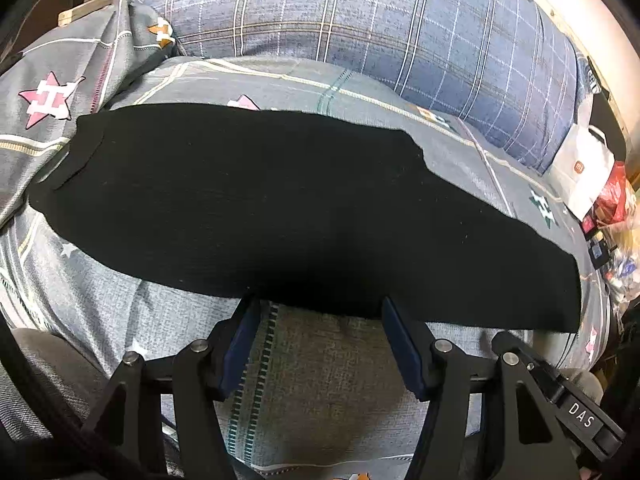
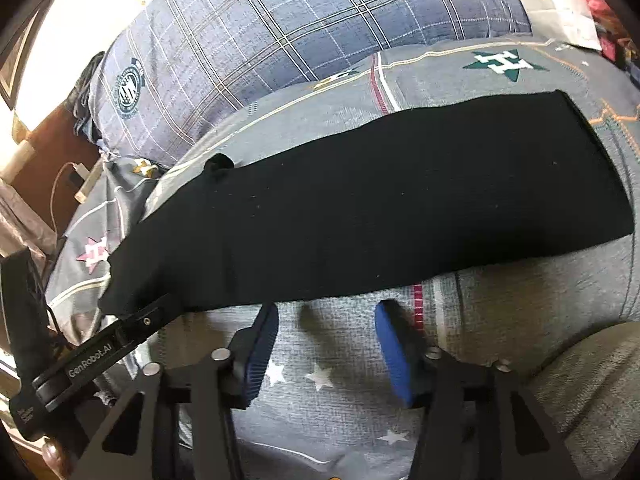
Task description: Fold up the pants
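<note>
Nearest each lens stand the black linkages and blue-padded fingers of the two hand-held grippers, both pointed down at the near edge of the bed [image 1: 328, 364], which is covered by a grey patchwork quilt with star motifs. On that quilt lie the black knit pants [image 1: 280, 208], already laid into one long, flat band whose long axis runs left to right across the bed, parallel to its near edge and crosswise to both pairs of fingers.

Left gripper [image 1: 320, 320]: its fingers stand apart with only quilt between them, their tips right at the band's near hem, roughly mid-length. Right gripper [image 2: 326, 320]: its fingers are likewise spread and empty, just short of the hem, with a strip of quilt showing between tips and cloth. In the right wrist view the left tool's body reaches in at the band's left-hand end, so the left hand looks closer to the fabric. My reading is that the next fold calls for taking hold along this near hem or at one end of the band.

Behind the pants, toward the far edge, sits a large blue plaid pillow [image 1: 360, 20]. At the bed's right end stands a white paper bag [image 1: 580, 172]; what it holds I cannot tell.
</note>
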Demonstrator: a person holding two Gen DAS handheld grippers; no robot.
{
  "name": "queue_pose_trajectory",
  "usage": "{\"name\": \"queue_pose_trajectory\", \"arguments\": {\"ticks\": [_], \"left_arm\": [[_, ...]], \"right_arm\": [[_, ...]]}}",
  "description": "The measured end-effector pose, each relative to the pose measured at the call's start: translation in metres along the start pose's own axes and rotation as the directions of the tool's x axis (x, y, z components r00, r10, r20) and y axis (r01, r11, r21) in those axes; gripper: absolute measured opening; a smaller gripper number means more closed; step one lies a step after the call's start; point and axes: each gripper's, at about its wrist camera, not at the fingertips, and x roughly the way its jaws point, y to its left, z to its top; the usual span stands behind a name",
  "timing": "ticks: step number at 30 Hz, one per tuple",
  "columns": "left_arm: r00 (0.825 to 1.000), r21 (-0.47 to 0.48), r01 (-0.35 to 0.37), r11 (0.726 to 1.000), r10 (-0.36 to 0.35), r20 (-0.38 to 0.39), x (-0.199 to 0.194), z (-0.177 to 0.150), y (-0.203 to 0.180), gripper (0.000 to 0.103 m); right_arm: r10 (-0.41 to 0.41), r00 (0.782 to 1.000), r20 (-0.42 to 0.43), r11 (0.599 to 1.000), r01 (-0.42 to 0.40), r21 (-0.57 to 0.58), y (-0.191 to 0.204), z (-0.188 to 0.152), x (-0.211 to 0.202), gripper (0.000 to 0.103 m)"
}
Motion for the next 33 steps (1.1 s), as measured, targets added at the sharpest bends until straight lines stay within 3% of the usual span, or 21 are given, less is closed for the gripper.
{"name": "queue_pose_trajectory", "arguments": {"ticks": [3, 5, 10, 15, 16, 17, 19, 22, 23, 27, 31, 33], "left_arm": [[1.000, -0.010, 0.014, 1.000, -0.014, -0.004, 0.000, 0.001, 0.001, 0.064], [0.999, -0.022, 0.029, 0.999, -0.030, -0.016, 0.000, 0.000, 0.004, 0.064], [0.997, -0.014, 0.070, 0.997, -0.070, -0.027, 0.001, 0.001, 0.003, 0.064], [0.990, -0.081, 0.124, 0.989, -0.128, -0.052, 0.006, 0.017, 0.012, 0.064], [0.989, -0.095, 0.138, 0.986, -0.143, -0.047, 0.005, 0.019, 0.015, 0.064], [0.988, -0.104, 0.147, 0.984, -0.151, -0.041, 0.004, 0.020, 0.018, 0.058], [0.992, -0.116, 0.122, 0.986, -0.126, -0.024, 0.003, 0.019, 0.021, 0.040], [0.992, -0.141, 0.119, 0.983, -0.122, -0.014, 0.002, 0.018, 0.027, 0.030], [0.993, -0.141, 0.117, 0.983, -0.119, -0.007, 0.000, 0.018, 0.027, 0.026], [0.992, -0.135, 0.123, 0.983, -0.120, 0.027, -0.011, 0.018, 0.026, 0.017], [0.986, -0.157, 0.166, 0.974, -0.161, 0.042, -0.021, 0.021, 0.030, 0.014], [0.978, -0.176, 0.207, 0.962, -0.202, 0.045, -0.016, 0.033, 0.029, 0.014]], "right_arm": [[0.015, 1.000, -0.016, 0.999, -0.014, 0.033, -0.005, -0.001, -0.005, 0.055], [0.001, 1.000, 0.024, 0.997, -0.003, 0.083, -0.014, -0.007, -0.015, 0.055], [-0.018, 0.999, 0.030, 0.996, 0.015, 0.084, -0.014, -0.007, -0.020, 0.054], [-0.052, 0.997, 0.049, 0.994, 0.047, 0.098, -0.019, 0.007, -0.019, 0.053], [-0.051, 0.998, 0.041, 0.992, 0.046, 0.114, -0.023, 0.010, -0.018, 0.048], [-0.046, 0.998, 0.043, 0.989, 0.040, 0.142, -0.028, 0.014, -0.018, 0.038], [-0.047, 0.996, 0.070, 0.986, 0.035, 0.165, -0.033, 0.015, -0.024, 0.037], [-0.052, 0.996, 0.077, 0.985, 0.039, 0.171, -0.035, 0.019, -0.025, 0.032], [-0.054, 0.996, 0.074, 0.984, 0.040, 0.173, -0.037, 0.020, -0.026, 0.024], [-0.050, 0.994, 0.095, 0.981, 0.031, 0.192, -0.041, 0.028, -0.027, 0.007], [-0.033, 0.990, 0.136, 0.988, 0.012, 0.155, -0.035, 0.035, -0.038, 0.006], [0.013, 0.986, 0.168, 0.987, -0.039, 0.154, -0.036, 0.039, -0.048, 0.006]]}}
